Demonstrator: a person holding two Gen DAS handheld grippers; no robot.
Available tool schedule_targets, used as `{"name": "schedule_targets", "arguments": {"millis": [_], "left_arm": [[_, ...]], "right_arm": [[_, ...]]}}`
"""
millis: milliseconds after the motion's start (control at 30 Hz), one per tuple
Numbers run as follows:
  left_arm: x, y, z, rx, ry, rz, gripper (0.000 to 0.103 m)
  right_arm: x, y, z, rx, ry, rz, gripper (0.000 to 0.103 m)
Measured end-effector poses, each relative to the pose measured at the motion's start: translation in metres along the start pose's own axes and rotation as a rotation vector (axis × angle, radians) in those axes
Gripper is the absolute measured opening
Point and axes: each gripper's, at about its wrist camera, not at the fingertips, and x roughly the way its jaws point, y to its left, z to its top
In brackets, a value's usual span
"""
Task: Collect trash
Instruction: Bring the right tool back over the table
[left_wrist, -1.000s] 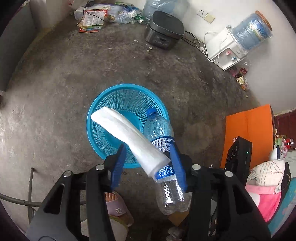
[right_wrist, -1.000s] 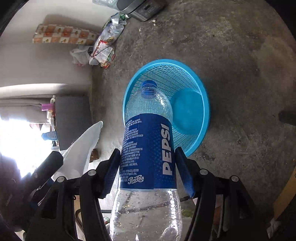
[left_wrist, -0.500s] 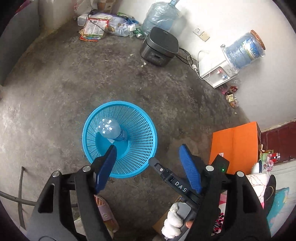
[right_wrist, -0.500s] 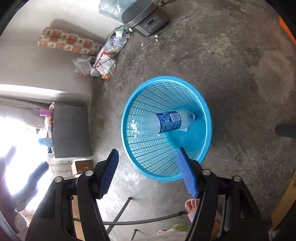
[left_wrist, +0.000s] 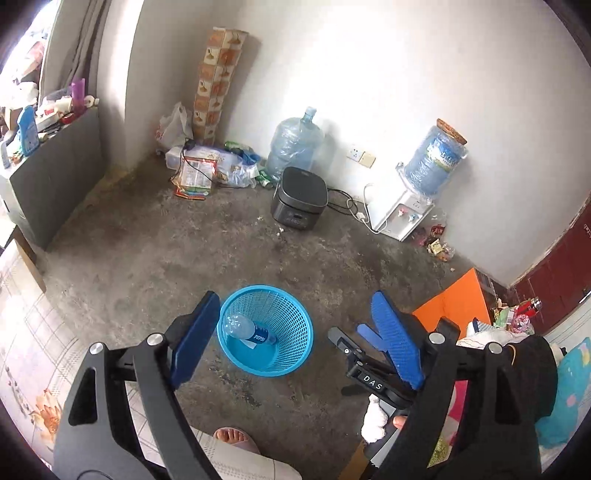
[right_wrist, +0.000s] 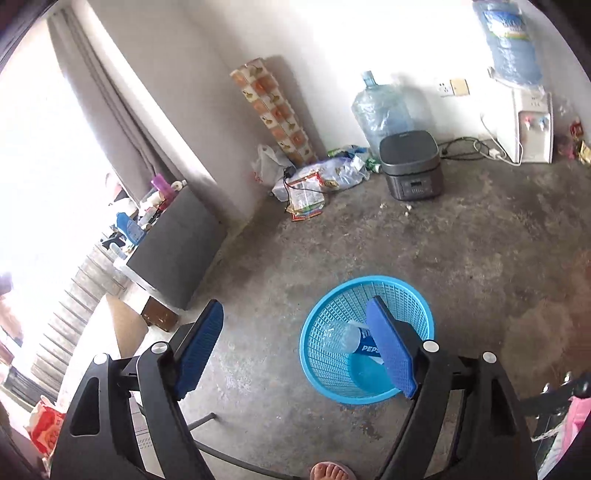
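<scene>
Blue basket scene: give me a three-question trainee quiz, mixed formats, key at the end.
1. True or false: the Pepsi bottle lies inside the blue basket.
2. Multiple choice: what stands between the fingers of the left gripper? A) a bottle gripped tight B) nothing held, only the basket far below C) a paper roll
3. Fill in: the dark cooker sits on the floor in front of the big water ____.

Key: 1 true. 2 B; both the left gripper and the right gripper are empty, jaws opening. 3 jug.
</scene>
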Motion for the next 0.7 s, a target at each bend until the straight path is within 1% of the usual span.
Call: {"name": "schedule_targets", "arguments": {"millis": [67, 167, 233, 300, 433, 533, 600, 700], "left_arm": [[-0.039, 0.003, -0.007, 0.005, -0.07, 0.042, 0.084], [-0.096, 0.009, -0.026, 0.003, -0.174, 0.135, 0.089], [-0.13, 0.013, -0.041, -0.008, -0.233, 0.195, 0.091], [-0.159, 0.019, -0.056, -0.038, -0.27, 0.248, 0.092], [-0.216, 0.036, -0.089, -0.125, -0.328, 0.358, 0.092], [-0.256, 0.044, -0.117, -0.153, -0.392, 0.438, 0.092], [-0.282, 0.048, -0.137, -0.149, -0.43, 0.497, 0.092], [-0.314, 0.049, -0.169, -0.163, -0.466, 0.578, 0.092]], "right_arm": [[-0.015, 0.018, 0.0, -0.068, -0.051, 0.0, 0.084], [-0.035, 0.04, 0.0, -0.14, -0.113, 0.002, 0.09], [-0.047, 0.053, 0.001, -0.181, -0.146, 0.002, 0.094], [-0.059, 0.067, 0.001, -0.221, -0.179, 0.008, 0.096], [-0.08, 0.091, -0.003, -0.308, -0.249, -0.008, 0.096], [-0.096, 0.11, -0.012, -0.387, -0.298, -0.023, 0.096], [-0.105, 0.122, -0.017, -0.418, -0.306, 0.002, 0.096], [-0.119, 0.139, -0.023, -0.433, -0.276, 0.094, 0.096]]}}
